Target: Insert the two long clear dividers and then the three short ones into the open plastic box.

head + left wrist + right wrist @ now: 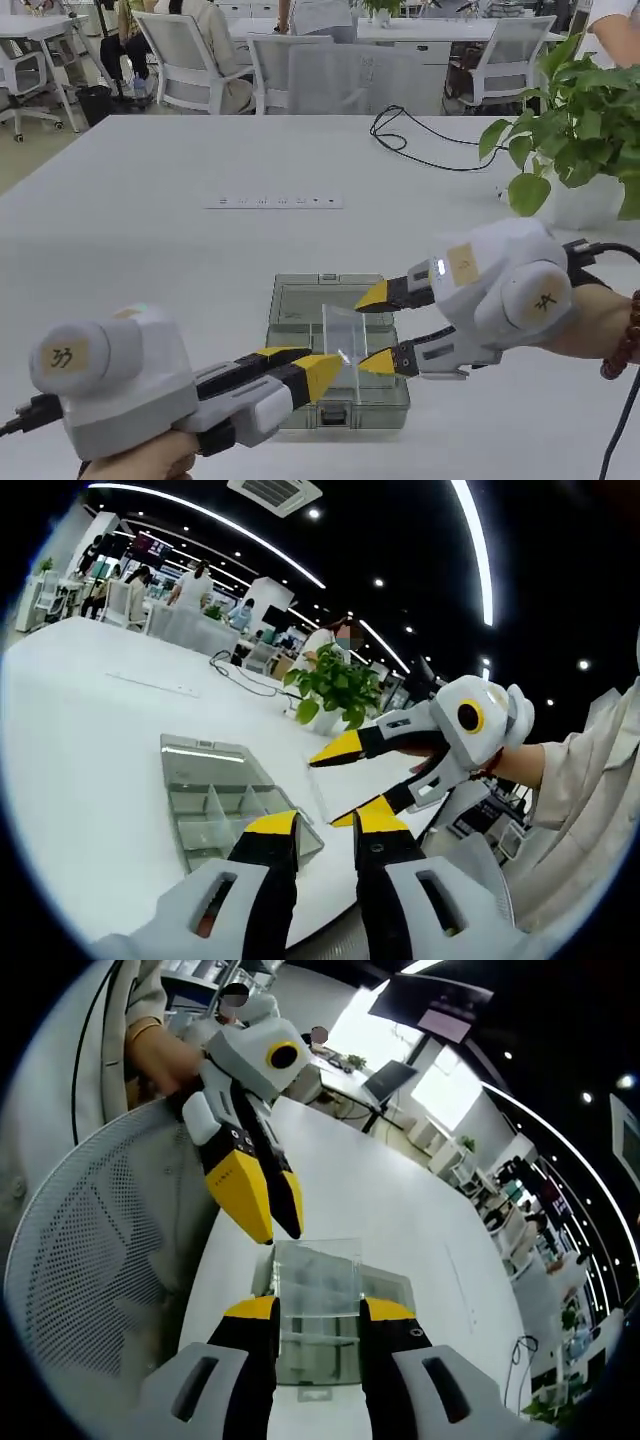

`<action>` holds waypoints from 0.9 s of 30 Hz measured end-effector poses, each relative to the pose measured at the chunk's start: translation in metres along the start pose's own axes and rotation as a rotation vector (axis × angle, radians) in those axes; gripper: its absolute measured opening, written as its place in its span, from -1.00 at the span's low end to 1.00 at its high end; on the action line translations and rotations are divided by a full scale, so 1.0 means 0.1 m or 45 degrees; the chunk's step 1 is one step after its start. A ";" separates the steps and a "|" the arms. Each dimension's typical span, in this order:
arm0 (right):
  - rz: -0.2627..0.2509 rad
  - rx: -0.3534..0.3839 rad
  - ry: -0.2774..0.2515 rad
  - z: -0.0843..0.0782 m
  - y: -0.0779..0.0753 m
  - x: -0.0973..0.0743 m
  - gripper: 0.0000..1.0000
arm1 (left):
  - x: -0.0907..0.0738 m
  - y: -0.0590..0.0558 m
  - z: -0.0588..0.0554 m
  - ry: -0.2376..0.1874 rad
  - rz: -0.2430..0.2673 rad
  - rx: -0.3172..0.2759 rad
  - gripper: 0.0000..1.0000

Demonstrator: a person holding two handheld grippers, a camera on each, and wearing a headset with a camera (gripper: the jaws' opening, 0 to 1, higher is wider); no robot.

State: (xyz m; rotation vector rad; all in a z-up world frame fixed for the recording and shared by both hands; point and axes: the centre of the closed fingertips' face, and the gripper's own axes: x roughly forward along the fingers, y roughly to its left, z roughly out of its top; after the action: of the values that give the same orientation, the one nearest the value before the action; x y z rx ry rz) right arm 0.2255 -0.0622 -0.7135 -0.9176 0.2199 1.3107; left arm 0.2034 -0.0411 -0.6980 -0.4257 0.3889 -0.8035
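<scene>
Left hand-held gripper (pixel 322 358) hung barely parted, empty; my right hand-held gripper (pixel 361 334) clamped a clear divider (pixel 318 1280), half-veiling the box (pixel 300 300).

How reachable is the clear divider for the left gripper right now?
Probably yes: the left gripper has its tips right beside the clear divider, which the right gripper holds above the open box; nothing lies between them.
</scene>
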 end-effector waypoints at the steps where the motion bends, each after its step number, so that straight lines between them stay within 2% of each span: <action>1: -0.002 0.000 -0.008 0.03 0.00 0.00 -0.35 | 0.00 0.00 0.00 -0.004 0.002 -0.003 -0.68; 11: -0.015 -0.001 -0.055 0.18 0.00 0.03 -0.35 | 0.01 0.00 0.03 -0.015 -0.022 -0.062 -1.00; 14: -0.021 -0.003 -0.055 0.19 -0.01 0.03 -0.35 | 0.01 0.02 0.05 -0.022 -0.022 -0.091 -1.00; 17: -0.031 -0.001 -0.049 0.20 -0.02 0.03 -0.35 | 0.01 0.06 0.04 -0.028 -0.019 -0.152 -1.00; 24: -0.043 0.010 -0.022 0.18 0.00 0.07 -0.35 | 0.01 0.10 0.00 0.011 0.010 -0.295 -1.00; 27: -0.060 0.009 -0.012 0.18 -0.01 0.07 -0.35 | 0.01 0.09 0.01 0.014 0.020 -0.310 -1.00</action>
State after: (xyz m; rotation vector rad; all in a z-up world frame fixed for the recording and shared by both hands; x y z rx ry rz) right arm 0.2224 -0.0450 -0.7056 -0.9056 0.1943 1.2694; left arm 0.2098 -0.0362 -0.7019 -0.6442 0.5025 -0.7460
